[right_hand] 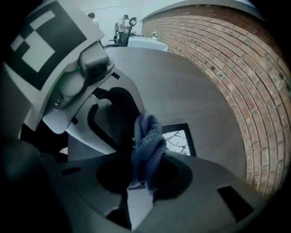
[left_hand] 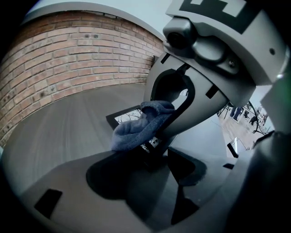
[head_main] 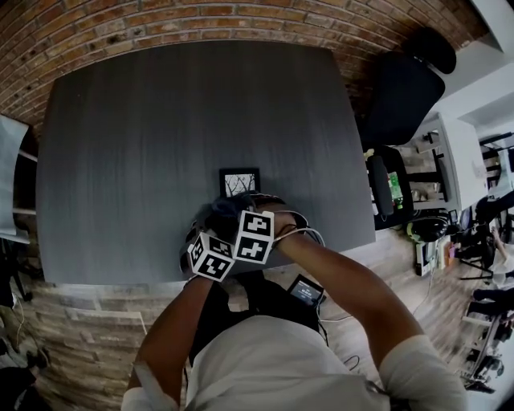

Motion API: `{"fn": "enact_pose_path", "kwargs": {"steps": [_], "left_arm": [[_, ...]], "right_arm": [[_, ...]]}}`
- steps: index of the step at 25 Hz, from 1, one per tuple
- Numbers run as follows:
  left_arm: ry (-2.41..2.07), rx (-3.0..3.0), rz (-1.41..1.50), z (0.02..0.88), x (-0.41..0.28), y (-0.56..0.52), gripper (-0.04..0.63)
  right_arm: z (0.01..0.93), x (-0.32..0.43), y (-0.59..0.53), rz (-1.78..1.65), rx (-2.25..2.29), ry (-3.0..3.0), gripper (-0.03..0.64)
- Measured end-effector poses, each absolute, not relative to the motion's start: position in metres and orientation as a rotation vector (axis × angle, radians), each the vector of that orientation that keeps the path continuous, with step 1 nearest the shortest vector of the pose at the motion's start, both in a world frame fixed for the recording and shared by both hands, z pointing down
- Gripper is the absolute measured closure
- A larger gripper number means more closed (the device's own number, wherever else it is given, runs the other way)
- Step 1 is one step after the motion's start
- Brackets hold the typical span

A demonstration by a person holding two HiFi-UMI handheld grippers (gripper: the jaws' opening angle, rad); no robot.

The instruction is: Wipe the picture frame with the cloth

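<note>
A small black picture frame (head_main: 239, 181) with a tree print lies flat on the dark grey table (head_main: 161, 144), near its front edge. My right gripper (head_main: 241, 212) points steeply down just in front of the frame and is shut on a bunched blue-grey cloth (right_hand: 148, 144). The cloth (left_hand: 136, 127) hangs onto the frame's (left_hand: 123, 116) near part. My left gripper (head_main: 207, 230) sits close beside the right one, jaws spread wide, with nothing seen pressed between them. The frame's near corner lies right by its tips.
A brick wall (head_main: 201, 24) runs along the table's far side. To the right stand a black office chair (head_main: 401, 88) and a cluttered desk (head_main: 438, 217). The table's front edge (head_main: 120, 281) is right below my grippers.
</note>
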State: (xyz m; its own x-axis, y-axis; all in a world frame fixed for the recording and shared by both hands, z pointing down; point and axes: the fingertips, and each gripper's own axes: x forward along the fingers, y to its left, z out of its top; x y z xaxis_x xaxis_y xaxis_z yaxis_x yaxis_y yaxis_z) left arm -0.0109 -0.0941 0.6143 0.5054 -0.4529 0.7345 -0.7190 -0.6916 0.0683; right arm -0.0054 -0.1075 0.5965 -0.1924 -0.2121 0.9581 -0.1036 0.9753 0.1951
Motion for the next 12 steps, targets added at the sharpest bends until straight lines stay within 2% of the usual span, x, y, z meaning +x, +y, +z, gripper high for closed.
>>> {"fn": "enact_pose_path", "kwargs": {"steps": [12], "left_arm": [[-0.996, 2.356, 0.997, 0.615, -0.011, -0.096, 0.313]], "right_arm": [[0.583, -0.007, -0.093, 0.176, 0.255, -1.903, 0.517]]}}
